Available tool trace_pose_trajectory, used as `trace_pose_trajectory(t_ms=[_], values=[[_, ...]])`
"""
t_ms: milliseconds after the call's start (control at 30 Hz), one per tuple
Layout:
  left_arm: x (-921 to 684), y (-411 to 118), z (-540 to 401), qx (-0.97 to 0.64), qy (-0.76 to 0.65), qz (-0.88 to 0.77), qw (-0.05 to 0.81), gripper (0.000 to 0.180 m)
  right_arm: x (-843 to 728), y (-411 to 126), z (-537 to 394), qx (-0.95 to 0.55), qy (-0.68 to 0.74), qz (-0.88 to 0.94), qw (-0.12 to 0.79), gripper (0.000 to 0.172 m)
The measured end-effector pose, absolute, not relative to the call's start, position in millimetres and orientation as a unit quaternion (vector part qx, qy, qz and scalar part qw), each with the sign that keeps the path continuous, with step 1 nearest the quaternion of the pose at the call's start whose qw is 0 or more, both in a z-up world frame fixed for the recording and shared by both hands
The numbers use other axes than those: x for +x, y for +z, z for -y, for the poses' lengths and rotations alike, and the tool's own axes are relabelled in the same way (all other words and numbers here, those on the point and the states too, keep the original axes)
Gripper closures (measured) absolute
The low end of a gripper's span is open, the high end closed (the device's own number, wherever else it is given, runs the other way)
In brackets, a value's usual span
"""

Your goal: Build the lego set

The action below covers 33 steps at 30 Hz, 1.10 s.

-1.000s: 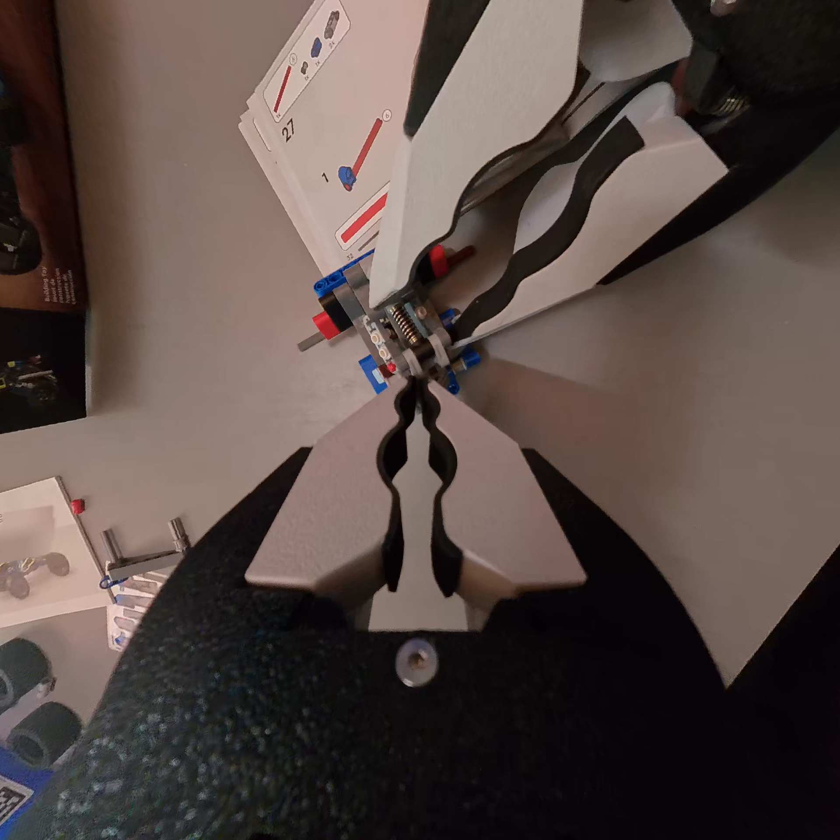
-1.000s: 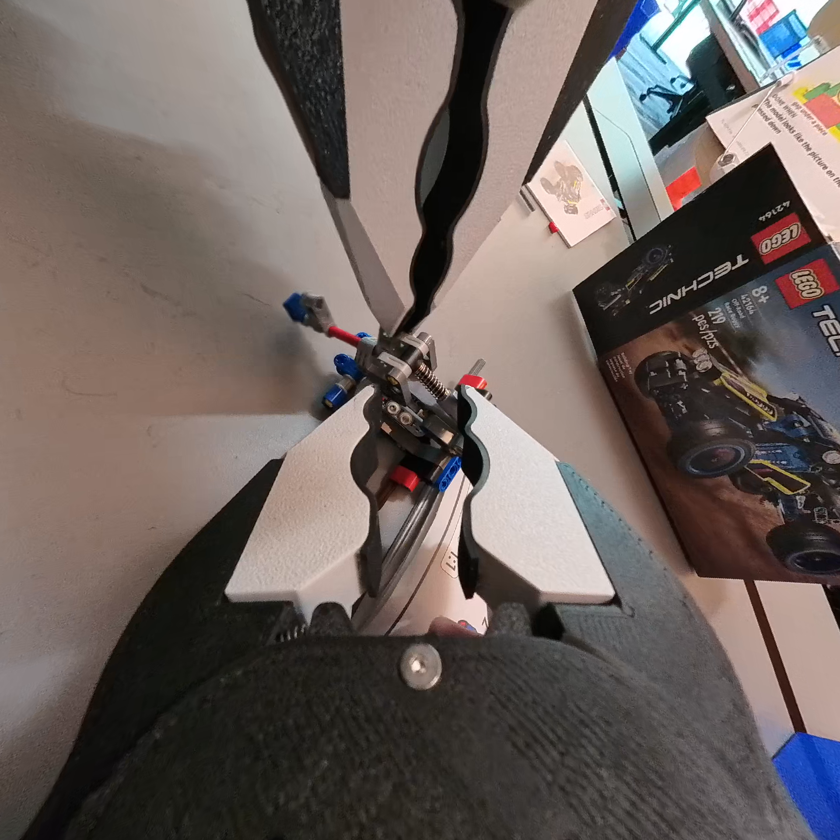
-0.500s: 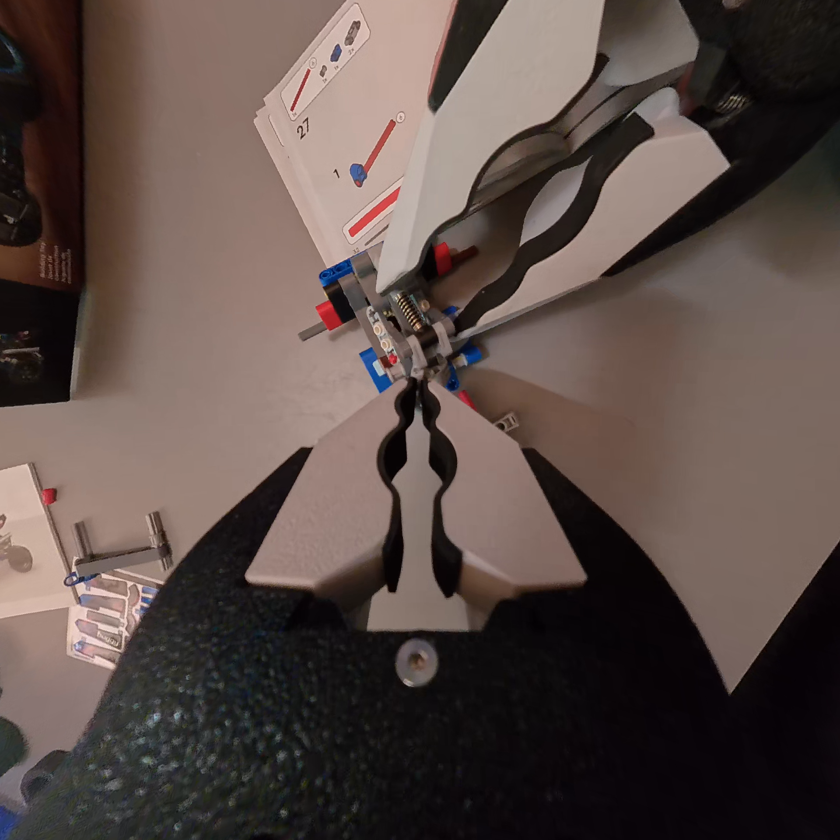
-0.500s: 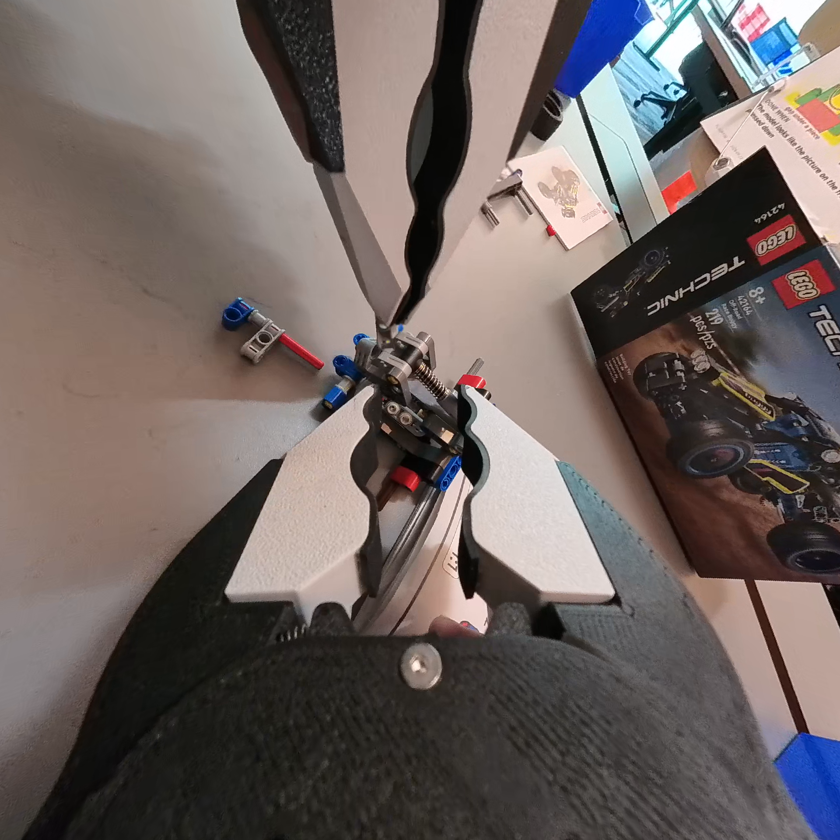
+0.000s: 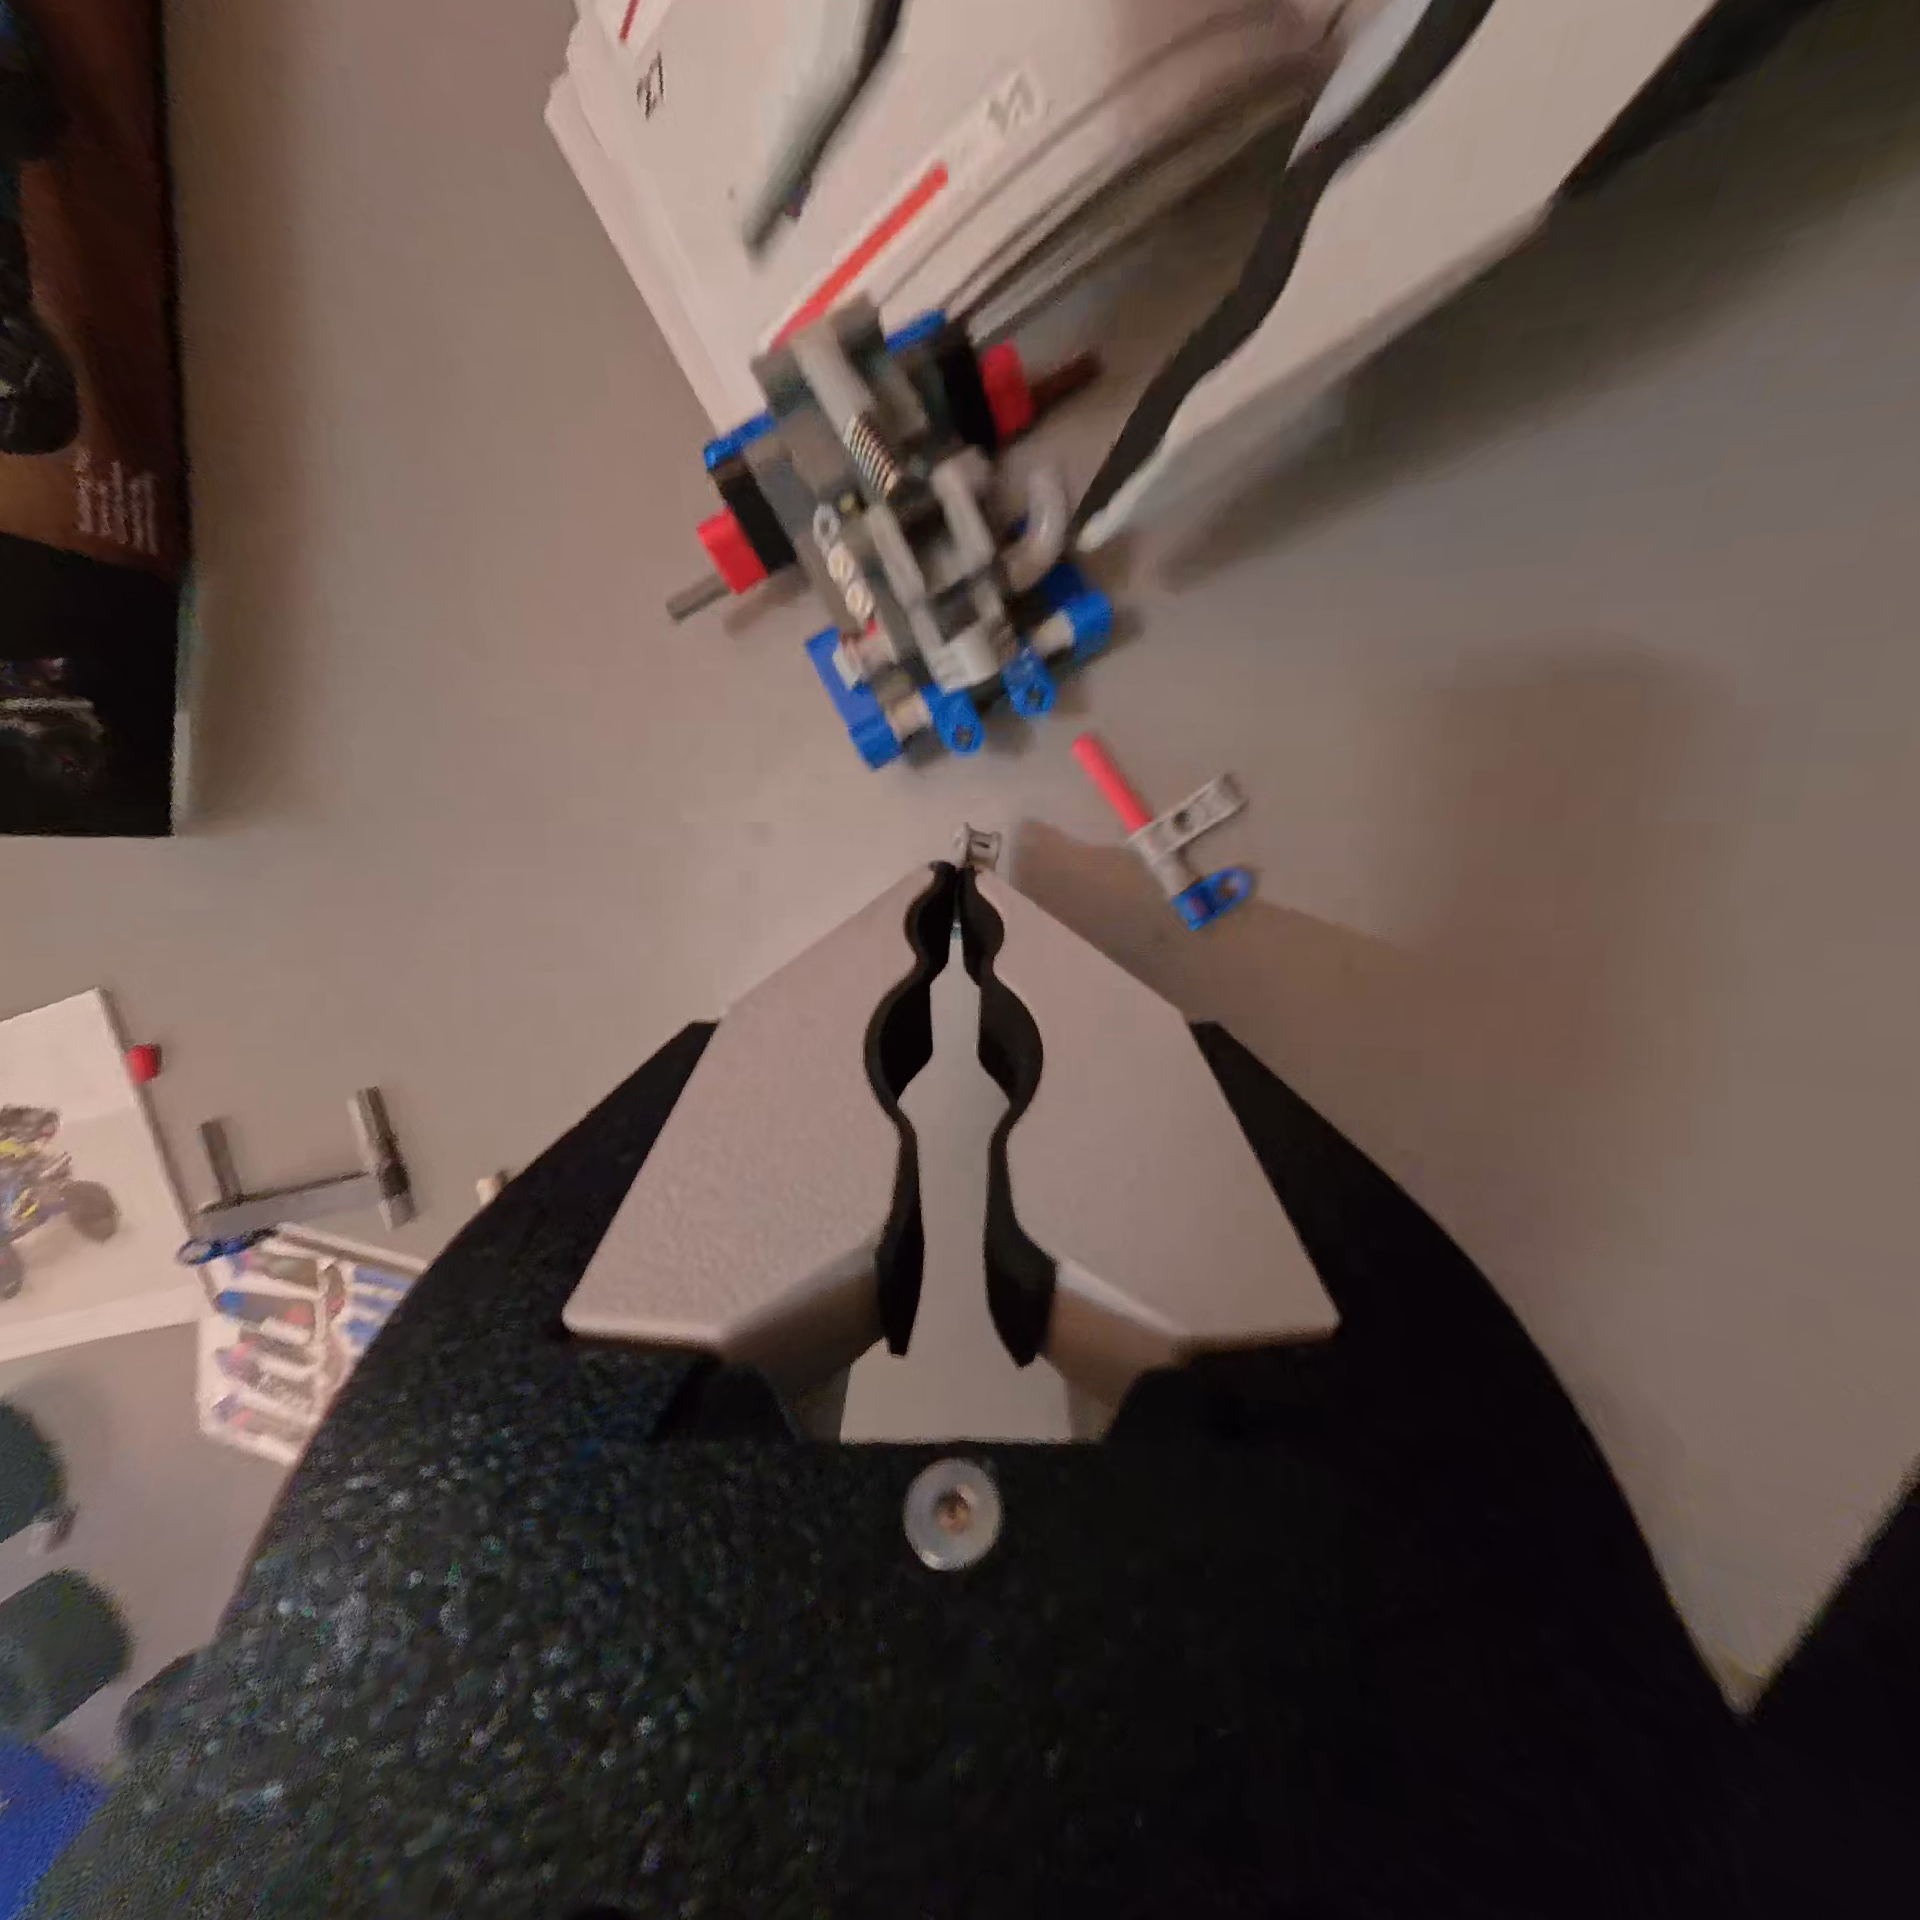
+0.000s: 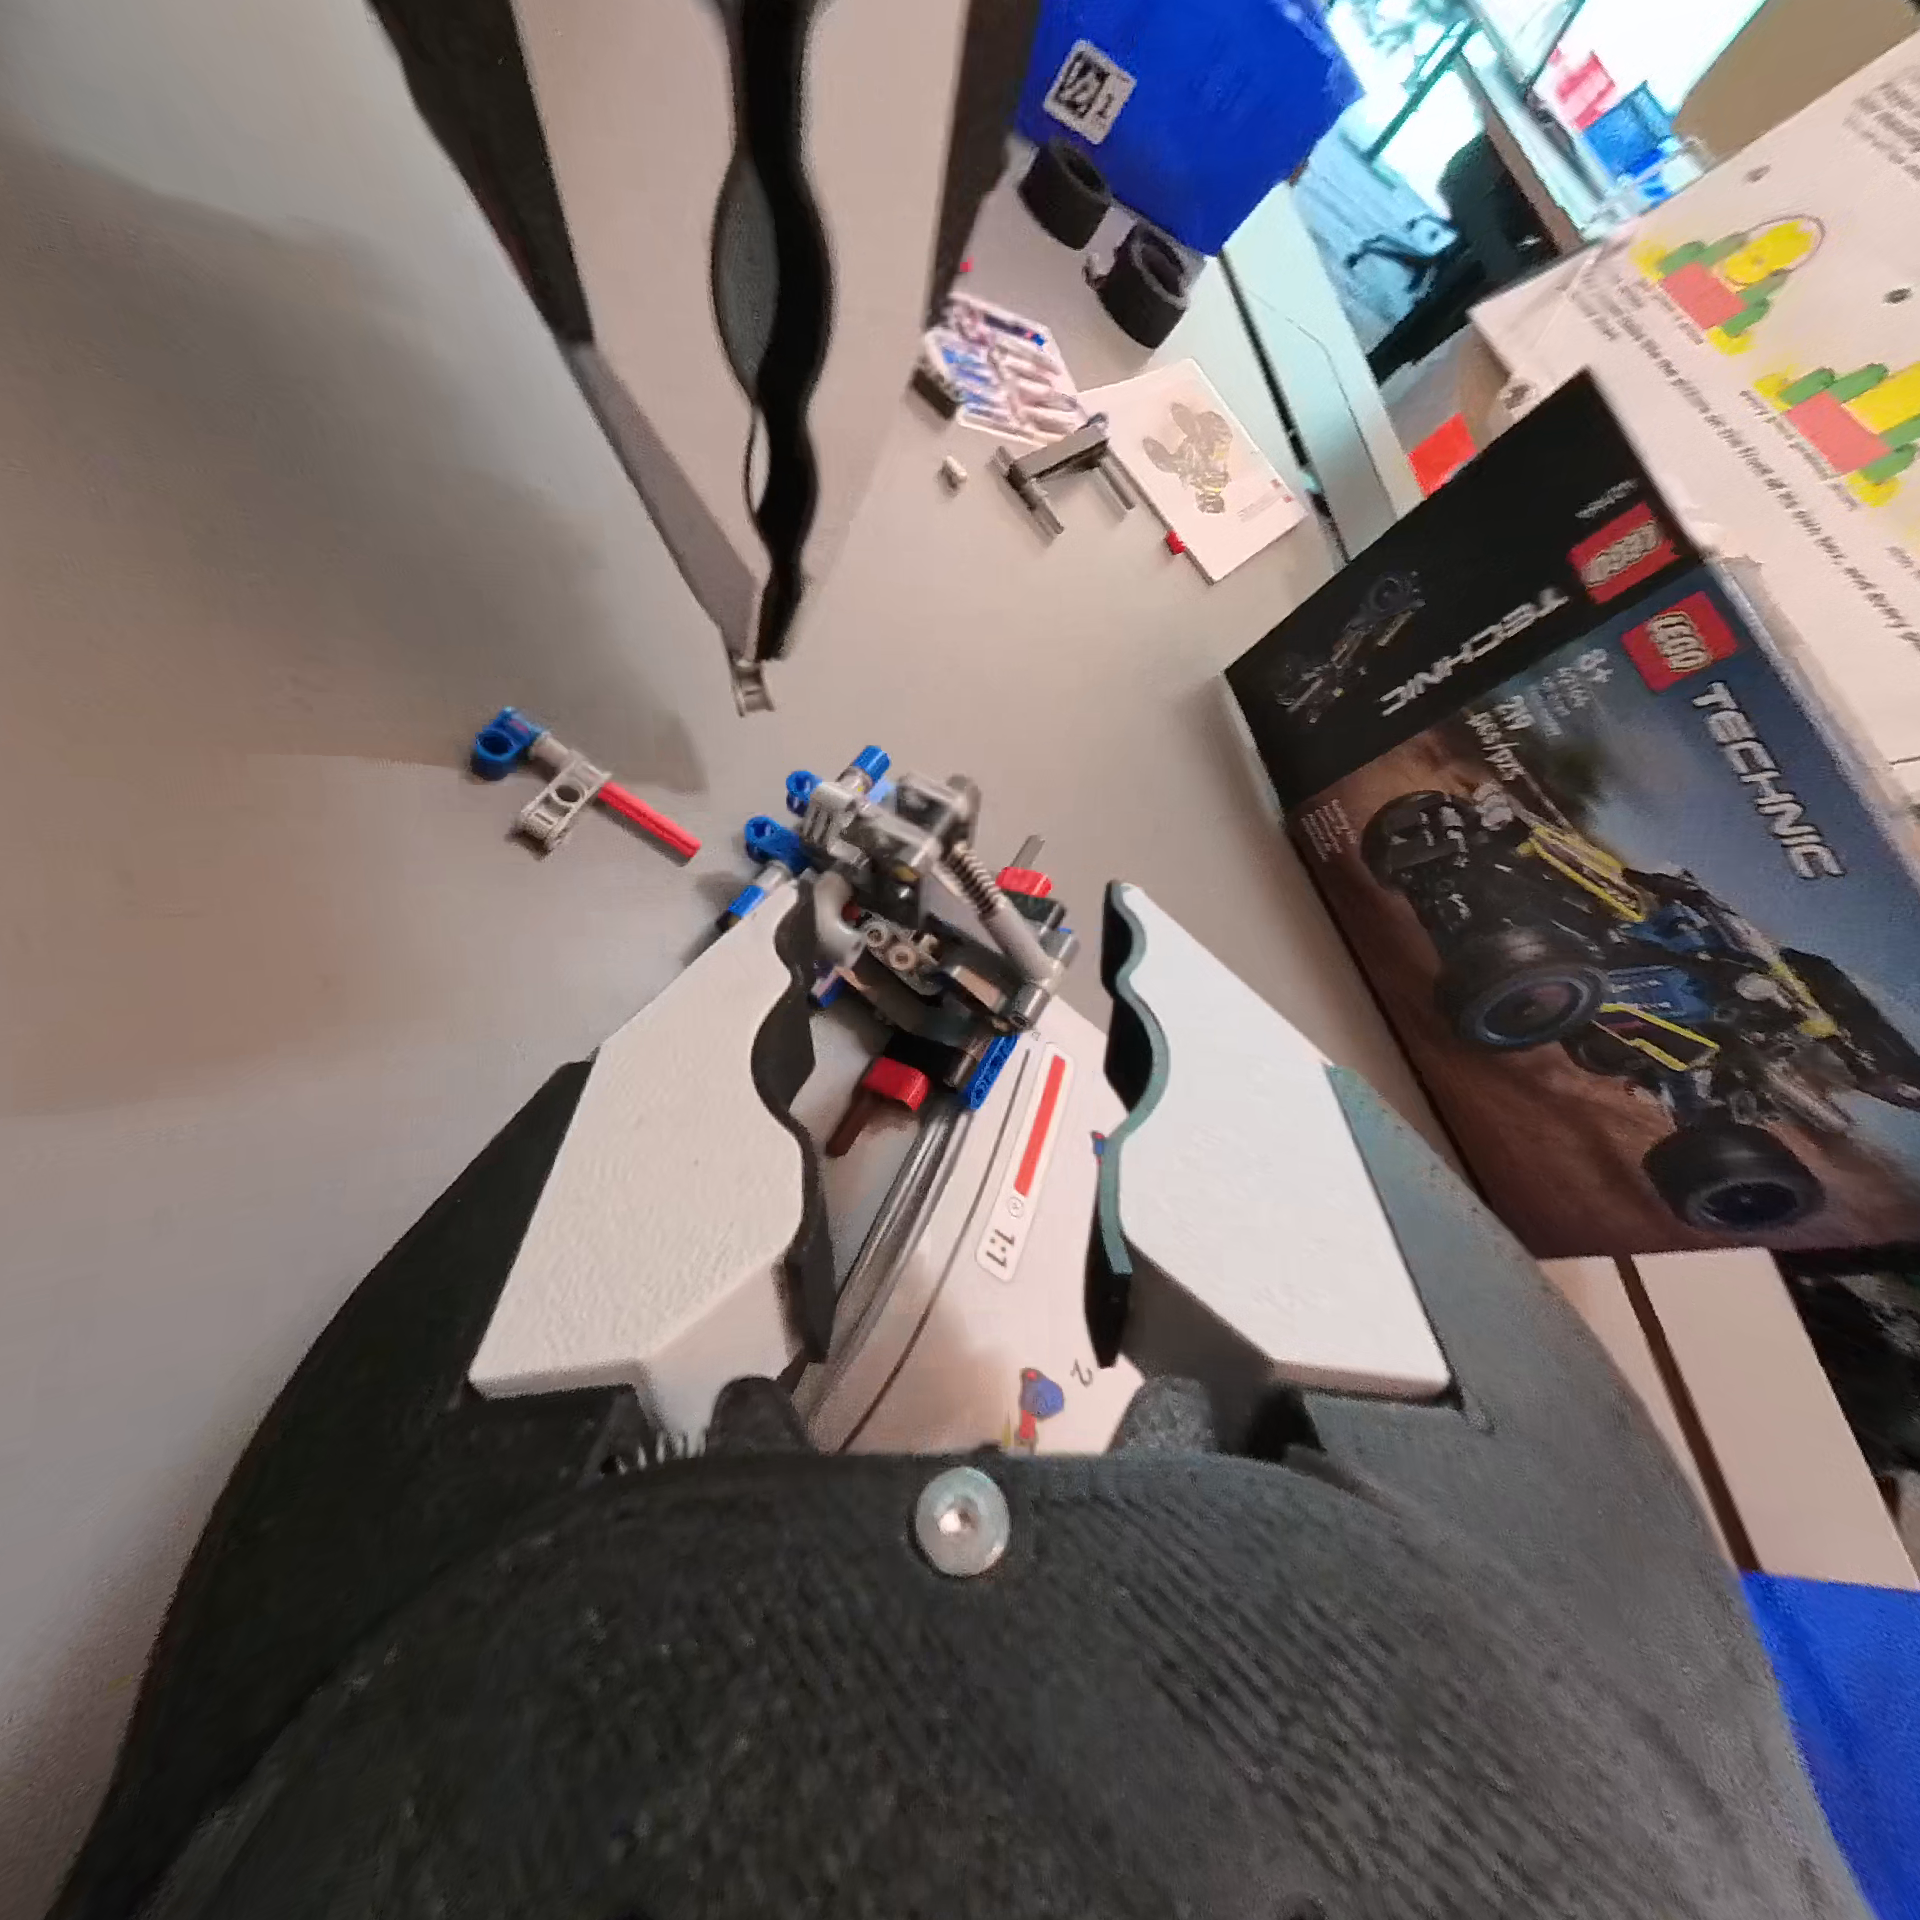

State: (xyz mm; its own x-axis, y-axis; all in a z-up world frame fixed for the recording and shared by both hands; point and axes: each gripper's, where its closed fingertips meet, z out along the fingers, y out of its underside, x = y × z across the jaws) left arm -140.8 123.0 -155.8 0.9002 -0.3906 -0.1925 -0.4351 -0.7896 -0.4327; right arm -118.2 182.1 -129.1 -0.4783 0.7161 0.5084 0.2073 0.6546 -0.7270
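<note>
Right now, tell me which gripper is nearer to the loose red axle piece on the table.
Left. The left gripper, shut on a small grey connector, hangs just beside the red axle piece. The right gripper stands open around the grey-and-blue brick assembly, farther from it.

Brick assembly (image 5: 894, 540) & booklet (image 5: 935, 156) motion-blurred; box (image 6: 1621, 883) cut off by edge.

Right gripper (image 6: 951, 940) jaws now spread wide, right pad clear of grey-blue-red brick chassis assembly (image 6: 914, 935); earlier clamped on it. Left gripper (image 5: 954, 873) pulled back off assembly, tips pinched on small light-grey brick connector (image 5: 978, 844). Red axle with grey and blue connectors (image 5: 1169, 831) now lying loose on grey tabletop (image 5: 416, 675).
</note>
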Motion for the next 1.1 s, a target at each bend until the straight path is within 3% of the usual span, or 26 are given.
trace_pose_trajectory(t_ms=[133, 233, 400, 533, 633, 700, 833, 1100], values=[[-159, -172, -110, -0.938, 0.084, -0.233, 0.242, 0.18, -109, -105, -180, -0.297, 0.313, 0.776, 0.46, 0.113], [-159, -164, -107, -0.93, 0.066, -0.219, 0.286, 0.156, -104, -102, -181, -0.308, 0.291, 0.777, 0.465, 0.113], [-105, -145, -95, -0.881, -0.02, -0.284, 0.377, 0.149, -89, -115, -168, -0.321, 0.273, 0.799, 0.43, 0.116], [-98, -169, -94, -0.873, 0.054, -0.338, 0.349, 0.15, -84, -121, -160, -0.325, 0.263, 0.806, 0.418, 0.119], [-96, -180, -98, -0.89, 0.035, -0.309, 0.333, 0.156, -82, -129, -158, -0.332, 0.253, 0.812, 0.409, 0.121], [-98, -184, -100, -0.899, 0.023, -0.286, 0.332, 0.172, -80, -131, -157, -0.338, 0.247, 0.813, 0.405, 0.123], [-104, -183, -98, -0.905, 0.001, -0.246, 0.347, 0.173, -75, -129, -155, -0.335, 0.25, 0.813, 0.406, 0.126], [-90, -115, -82, -0.794, -0.253, -0.225, 0.505, 0.173, -87, -122, -132, -0.291, 0.309, 0.803, 0.419, 0.128]])
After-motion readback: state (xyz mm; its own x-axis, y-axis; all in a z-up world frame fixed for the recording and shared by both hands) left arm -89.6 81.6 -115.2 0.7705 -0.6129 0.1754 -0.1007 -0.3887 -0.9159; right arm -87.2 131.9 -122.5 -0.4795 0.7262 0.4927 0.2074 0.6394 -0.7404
